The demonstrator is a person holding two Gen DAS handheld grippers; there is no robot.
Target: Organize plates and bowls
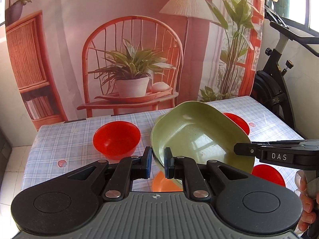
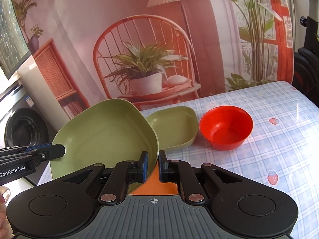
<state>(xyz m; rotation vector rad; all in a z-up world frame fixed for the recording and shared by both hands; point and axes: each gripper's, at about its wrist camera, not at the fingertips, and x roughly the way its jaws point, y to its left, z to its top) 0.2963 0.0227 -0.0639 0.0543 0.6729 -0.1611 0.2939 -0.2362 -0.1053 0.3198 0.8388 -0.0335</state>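
Both grippers, left (image 1: 158,164) and right (image 2: 153,166), pinch opposite rims of a tilted, matte olive-green plate (image 1: 199,137) with rounded corners, held above an orange dish (image 1: 165,182). Beyond on the table (image 2: 279,139): a second green plate (image 2: 175,127), red bowls (image 2: 226,127).

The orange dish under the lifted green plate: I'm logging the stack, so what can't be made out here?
- Orange dish: mostly hidden by the green plate and both grippers' bodies in each wrist view; shape unclear.
- Two red bowls, left wrist view: partly covered by the plate and the right gripper.
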